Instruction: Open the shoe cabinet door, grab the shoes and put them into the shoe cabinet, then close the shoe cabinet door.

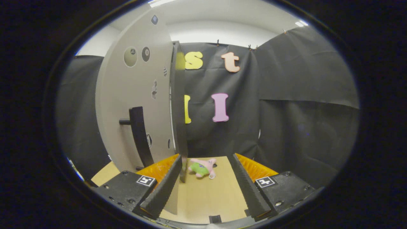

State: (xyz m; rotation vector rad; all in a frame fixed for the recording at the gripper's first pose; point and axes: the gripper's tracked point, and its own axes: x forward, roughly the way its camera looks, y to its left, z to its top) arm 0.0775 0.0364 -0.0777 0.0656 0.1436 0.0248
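Observation:
The grey shoe cabinet door stands close on the left of my fingers, swung so that I look almost along its dark edge. A black bar handle sticks out from its face. My gripper is open, with the door's lower edge just inside the left finger and not pressed by both. A small pink and green plush toy lies on the tan floor board between and just beyond the fingers.
The tan board stretches under the fingers to the black cloth wall behind and to the right. Round marks and small stickers dot the door's face.

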